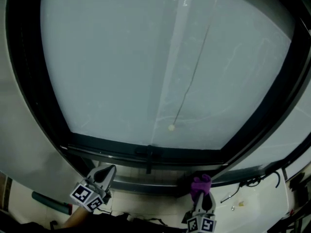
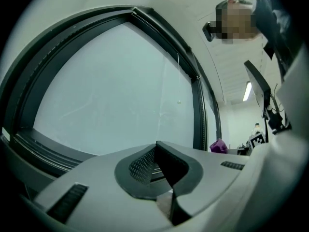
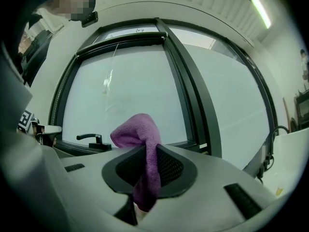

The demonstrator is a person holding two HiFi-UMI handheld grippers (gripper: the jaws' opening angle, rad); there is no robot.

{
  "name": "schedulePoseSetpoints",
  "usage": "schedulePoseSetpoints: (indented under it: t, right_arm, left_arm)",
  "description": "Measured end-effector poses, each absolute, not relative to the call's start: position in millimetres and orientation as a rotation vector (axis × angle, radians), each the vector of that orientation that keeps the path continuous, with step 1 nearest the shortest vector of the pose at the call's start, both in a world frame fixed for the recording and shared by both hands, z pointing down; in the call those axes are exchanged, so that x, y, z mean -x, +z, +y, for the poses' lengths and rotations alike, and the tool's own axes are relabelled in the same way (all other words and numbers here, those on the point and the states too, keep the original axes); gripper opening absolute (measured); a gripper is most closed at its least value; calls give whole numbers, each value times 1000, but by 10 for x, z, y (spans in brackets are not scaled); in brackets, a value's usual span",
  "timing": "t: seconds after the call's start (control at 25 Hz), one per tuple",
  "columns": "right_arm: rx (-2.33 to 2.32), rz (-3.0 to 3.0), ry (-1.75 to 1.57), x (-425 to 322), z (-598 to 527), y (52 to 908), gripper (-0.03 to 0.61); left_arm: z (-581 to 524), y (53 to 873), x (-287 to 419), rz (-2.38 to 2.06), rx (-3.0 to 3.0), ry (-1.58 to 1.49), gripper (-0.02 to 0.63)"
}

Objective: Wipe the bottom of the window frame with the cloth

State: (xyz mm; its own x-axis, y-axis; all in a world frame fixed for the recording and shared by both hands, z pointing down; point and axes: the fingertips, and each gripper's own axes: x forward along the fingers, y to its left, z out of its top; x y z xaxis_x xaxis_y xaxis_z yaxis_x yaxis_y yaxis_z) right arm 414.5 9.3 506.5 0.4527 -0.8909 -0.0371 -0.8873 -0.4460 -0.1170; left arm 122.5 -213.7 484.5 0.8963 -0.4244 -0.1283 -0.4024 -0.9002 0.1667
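Purple cloth (image 3: 135, 132) is pinched between the 2 jaws of the right gripper (image 3: 145, 149). A folded end sticks out past the tips and a tail hangs below the pads. The grip is clenched tight on the fabric. The protruding fold is probably the working face, so that cloth meets the frame before plastic does.

Head view: right gripper (image 1: 203, 199) stands nearly upright. The cloth (image 1: 200, 183) is at the bottom of the window frame (image 1: 112, 145), right of centre. Contact cannot be confirmed from here. The window handle (image 1: 148, 155) sits on the same bottom rail, to the left of the cloth.

Left gripper (image 1: 108, 172) is held low by the left part of the rail. In its own view the left gripper (image 2: 155, 148) has both jaws pressed together on nothing. It is likely parked clear of the wipe path.

Judgement: the wipe is at or near its start. The next stroke should press the fold onto the rail and run leftward. Risk: the cloth may snag on the handle.
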Motion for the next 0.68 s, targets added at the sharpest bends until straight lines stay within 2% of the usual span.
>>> schedulePoseSetpoints:
  t: [0.32, 0.68]
  right_arm:
    - [2580, 1547, -166, -4166, 61, 5240, 64]
    - [2583, 1570, -150, -4055, -78, 5137, 64]
  left_arm:
    - [-2095, 5020, -1135, -648, -2890, -195, 5]
    - [-2242, 5062, -1012, -676, -2890, -188, 5]
